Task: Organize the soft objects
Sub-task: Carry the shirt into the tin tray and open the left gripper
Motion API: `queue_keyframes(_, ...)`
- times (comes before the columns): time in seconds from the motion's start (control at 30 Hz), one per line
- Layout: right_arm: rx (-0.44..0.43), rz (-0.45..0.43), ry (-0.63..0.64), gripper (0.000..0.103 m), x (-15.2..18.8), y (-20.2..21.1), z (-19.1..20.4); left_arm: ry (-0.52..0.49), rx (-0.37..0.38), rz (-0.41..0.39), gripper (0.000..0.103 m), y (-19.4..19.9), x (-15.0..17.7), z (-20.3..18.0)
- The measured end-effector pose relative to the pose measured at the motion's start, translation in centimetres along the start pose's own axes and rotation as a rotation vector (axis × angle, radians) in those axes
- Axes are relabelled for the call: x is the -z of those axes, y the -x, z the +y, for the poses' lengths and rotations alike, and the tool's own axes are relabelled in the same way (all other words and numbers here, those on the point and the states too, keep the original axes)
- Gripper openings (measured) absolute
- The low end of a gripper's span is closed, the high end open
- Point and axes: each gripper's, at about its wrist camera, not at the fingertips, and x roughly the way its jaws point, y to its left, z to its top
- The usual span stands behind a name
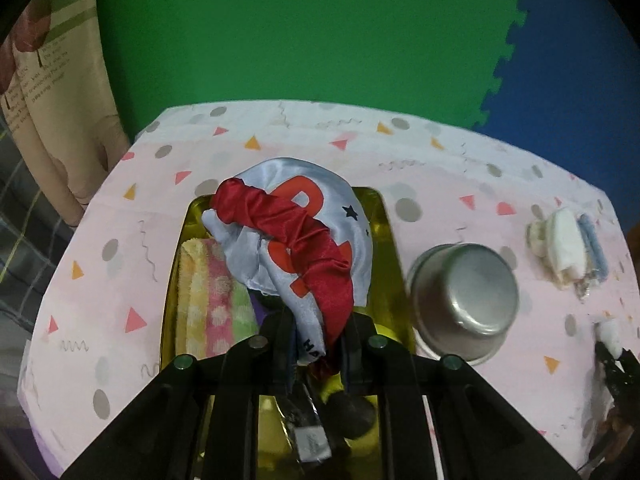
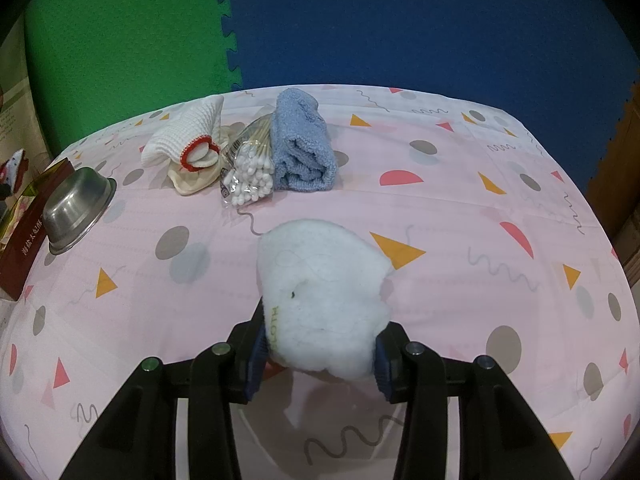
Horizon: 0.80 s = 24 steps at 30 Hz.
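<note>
Pinched between the nearly closed jaws of the left gripper (image 1: 316, 344), a satin cloth (image 1: 296, 236), white with a red band, hangs over the yellow tray (image 1: 388, 232). Its long axis runs from 6 toward 12 o'clock, directly above the tray, where a striped towel (image 1: 212, 292) already lies at 9 o'clock. So the left hand seems nearer the drop. In the other view, the right gripper (image 2: 320, 356) clamps a white fluffy pad (image 2: 324, 296) above the tablecloth (image 2: 460, 208), the blue towel (image 2: 302, 148) at 12 o'clock.
</note>
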Motion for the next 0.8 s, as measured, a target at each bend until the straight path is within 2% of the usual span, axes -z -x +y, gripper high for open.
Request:
queue_keyframes(0.23, 0.000, 0.000, 0.000, 0.045, 0.0, 0.0, 0.0, 0.018, -0.046, 0.051, 0.021, -2.8, -0.5, 1.5)
queue_keyframes(0.43, 0.003, 0.001, 0.002, 0.046, 0.0, 0.0, 0.0, 0.038, -0.050, 0.083, 0.028, -4.4, -0.4, 2.7)
queue_keyframes(0.6, 0.005, 0.002, 0.004, 0.046, 0.0, 0.0, 0.1, 0.043, -0.060, 0.065, 0.053, -4.0, -0.3, 3.0)
queue_keyframes(0.8, 0.005, 0.002, 0.004, 0.046, 0.0, 0.0, 0.1, 0.052, -0.090, 0.029, 0.057, -2.1, 0.1, 3.1)
